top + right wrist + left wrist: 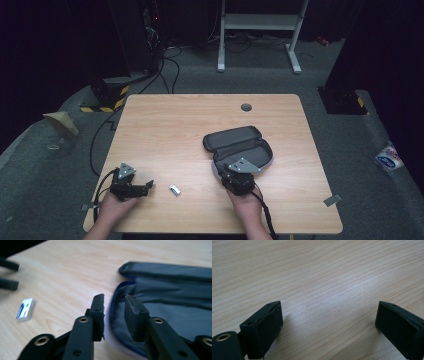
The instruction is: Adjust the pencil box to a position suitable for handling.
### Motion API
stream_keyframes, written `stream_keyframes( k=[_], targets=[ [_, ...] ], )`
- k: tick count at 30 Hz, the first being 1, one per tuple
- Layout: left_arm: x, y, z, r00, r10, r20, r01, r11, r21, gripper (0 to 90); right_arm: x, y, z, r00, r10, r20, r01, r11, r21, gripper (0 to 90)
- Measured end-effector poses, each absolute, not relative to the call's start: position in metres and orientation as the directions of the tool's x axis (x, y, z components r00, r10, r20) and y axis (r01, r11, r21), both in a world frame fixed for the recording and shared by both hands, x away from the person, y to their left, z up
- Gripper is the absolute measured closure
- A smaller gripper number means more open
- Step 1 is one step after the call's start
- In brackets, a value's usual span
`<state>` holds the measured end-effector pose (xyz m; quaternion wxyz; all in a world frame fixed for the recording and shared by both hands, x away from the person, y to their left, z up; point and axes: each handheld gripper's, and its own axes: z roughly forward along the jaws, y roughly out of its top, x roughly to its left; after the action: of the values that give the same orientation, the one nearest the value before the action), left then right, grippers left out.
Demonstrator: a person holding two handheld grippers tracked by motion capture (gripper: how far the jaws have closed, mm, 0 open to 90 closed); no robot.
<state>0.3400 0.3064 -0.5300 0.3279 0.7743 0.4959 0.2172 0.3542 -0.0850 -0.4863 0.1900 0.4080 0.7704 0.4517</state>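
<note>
Wood tabletop [170, 120]: pale grain, far half bare; a grey round plug [246, 107] sits near the far edge.
Grey pouch [239, 146]: unzipped, lid flipped back, lying right of centre; its near rim is hidden behind the right gripper in the high view and blurred in the right gripper view.
Right gripper [114, 305]: jaws partly open, one on each side of the pouch's blue-edged near rim, not closed on it.
Left gripper [328, 320]: jaws wide apart, holding nothing, bare wood between them; it rests near the near left corner.
Small silver piece [174, 189]: lies between the two grippers, clear of both; too small to name.
</note>
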Motion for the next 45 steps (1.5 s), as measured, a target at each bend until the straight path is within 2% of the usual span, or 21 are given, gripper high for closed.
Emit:
stream_keyframes(
  k=[4, 10, 13, 18, 21, 30, 36, 45],
  targets=[
    [0.340, 0.306, -0.530, 0.415, 0.910, 0.011, 0.625, -0.294, 0.723, 7.7, 0.361, -0.109, -0.477, -0.540, 0.839, 0.059, 0.456, 0.233, 0.859, 63.5],
    [0.340, 0.306, -0.530, 0.415, 0.910, 0.008, 0.626, -0.292, 0.723, 7.8, 0.381, -0.159, -0.471, -0.400, 0.916, 0.002, 0.476, 0.206, 0.855, 60.2],
    [0.340, 0.306, -0.530, 0.415, 0.910, 0.009, 0.626, -0.292, 0.723, 7.8, 0.395, -0.188, -0.474, -0.307, 0.952, 0.001, 0.516, 0.166, 0.840, 59.8],
    [0.340, 0.306, -0.530, 0.414, 0.910, 0.008, 0.626, -0.291, 0.724, 7.9, 0.409, -0.210, -0.478, -0.247, 0.969, 0.020, 0.551, 0.123, 0.826, 60.9],
    [0.339, 0.306, -0.530, 0.413, 0.910, 0.008, 0.625, -0.290, 0.725, 8.0, 0.415, -0.213, -0.481, -0.242, 0.970, 0.018, 0.565, 0.126, 0.816, 63.8],
    [0.338, 0.306, -0.530, 0.431, 0.902, 0.007, 0.614, -0.299, 0.730, 11.6, 0.418, -0.215, -0.492, -0.244, 0.969, 0.047, 0.600, 0.113, 0.792, 80.7],
    [0.337, 0.306, -0.530, 0.433, 0.901, 0.008, 0.610, -0.299, 0.734, 14.1, 0.409, -0.208, -0.492, -0.273, 0.961, 0.052, 0.587, 0.123, 0.800, 81.5],
    [0.337, 0.306, -0.530, 0.429, 0.903, 0.006, 0.611, -0.295, 0.735, 14.8, 0.394, -0.183, -0.492, -0.331, 0.942, 0.058, 0.561, 0.147, 0.815, 77.7]
  ],
)
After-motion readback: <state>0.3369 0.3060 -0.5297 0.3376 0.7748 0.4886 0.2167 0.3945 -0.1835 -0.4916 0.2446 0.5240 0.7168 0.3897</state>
